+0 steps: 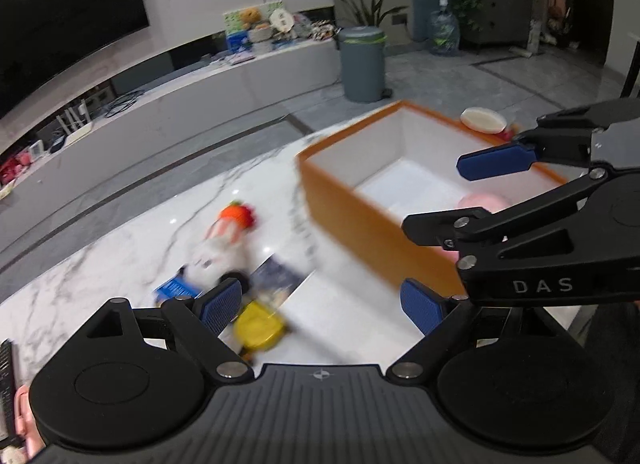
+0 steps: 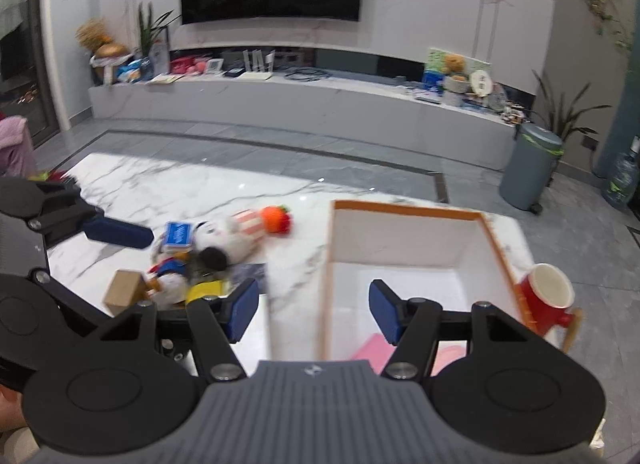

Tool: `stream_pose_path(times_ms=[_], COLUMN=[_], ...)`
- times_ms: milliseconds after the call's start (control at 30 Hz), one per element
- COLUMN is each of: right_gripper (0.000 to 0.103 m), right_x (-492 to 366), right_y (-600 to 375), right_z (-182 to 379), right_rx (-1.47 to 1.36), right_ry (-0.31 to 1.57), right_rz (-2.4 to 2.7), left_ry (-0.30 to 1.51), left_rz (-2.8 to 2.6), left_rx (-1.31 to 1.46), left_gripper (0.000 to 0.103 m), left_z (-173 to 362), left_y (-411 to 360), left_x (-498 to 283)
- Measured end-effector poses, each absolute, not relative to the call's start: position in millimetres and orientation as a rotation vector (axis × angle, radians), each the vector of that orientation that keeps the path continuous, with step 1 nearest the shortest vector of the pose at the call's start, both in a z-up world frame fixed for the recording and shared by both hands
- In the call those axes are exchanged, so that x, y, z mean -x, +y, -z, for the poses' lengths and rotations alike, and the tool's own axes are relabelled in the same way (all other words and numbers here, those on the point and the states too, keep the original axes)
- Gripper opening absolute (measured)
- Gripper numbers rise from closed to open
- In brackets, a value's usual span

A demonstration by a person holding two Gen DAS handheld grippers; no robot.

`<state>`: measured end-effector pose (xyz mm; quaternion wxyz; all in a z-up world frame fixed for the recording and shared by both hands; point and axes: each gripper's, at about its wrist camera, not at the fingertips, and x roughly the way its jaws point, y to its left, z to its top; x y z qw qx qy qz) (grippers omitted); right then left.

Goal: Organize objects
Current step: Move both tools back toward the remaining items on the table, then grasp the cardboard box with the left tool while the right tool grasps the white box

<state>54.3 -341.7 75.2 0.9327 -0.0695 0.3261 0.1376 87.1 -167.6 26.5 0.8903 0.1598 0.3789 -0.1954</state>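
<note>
On a marble-patterned surface (image 2: 168, 180) in a living room, two hand-held tongs hover with nothing between their blue pads. The left tongs (image 1: 320, 306) stand apart above a loose heap of toys, and the right tongs (image 2: 312, 310) stand apart over the near wall of an orange-sided box (image 2: 404, 240) with a white interior.

The box sits open-topped at the surface's right end, apparently as the collection point: something pink (image 2: 372, 352) already lies at its bottom. The heap still waiting comprises a white plush dog (image 2: 224, 244) wearing a striped cap, an orange-and-red soft toy (image 2: 276, 219) at its head, a blue card pack (image 2: 179, 233), a tan block (image 2: 122, 292), a yellow item (image 1: 256, 326) and a dark booklet (image 1: 276, 280). A red mug (image 2: 546, 298) stands just outside the box's right wall, and a cream-coloured disc (image 1: 482, 120) lies beyond its far side.

Readable writing is scant: the letters "DAS" are printed on the right tongs' black body in the left wrist view. Print on the blue pack and the booklet is too blurred to make out.
</note>
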Motion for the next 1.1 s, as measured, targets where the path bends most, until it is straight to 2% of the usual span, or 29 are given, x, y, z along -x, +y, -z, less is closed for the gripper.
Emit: stream_pose_path(times_ms=[400, 1100], right_gripper=[0.064, 0.065], right_x=[-54.0, -74.4], right_y=[-277.6, -253.5], right_z=[-25.8, 55.2], right_rx=[0.177, 0.346], right_ry=[0.741, 0.763], right_rz=[-0.350, -0.345], left_ry=[0.889, 0.895], left_rz=[0.265, -0.001], left_rx=[-0.203, 0.033], left_gripper=[0.103, 0.103], left_z=[39.6, 77.4], left_y=[-75.9, -28.0], left_x=[-77.4, -95.5])
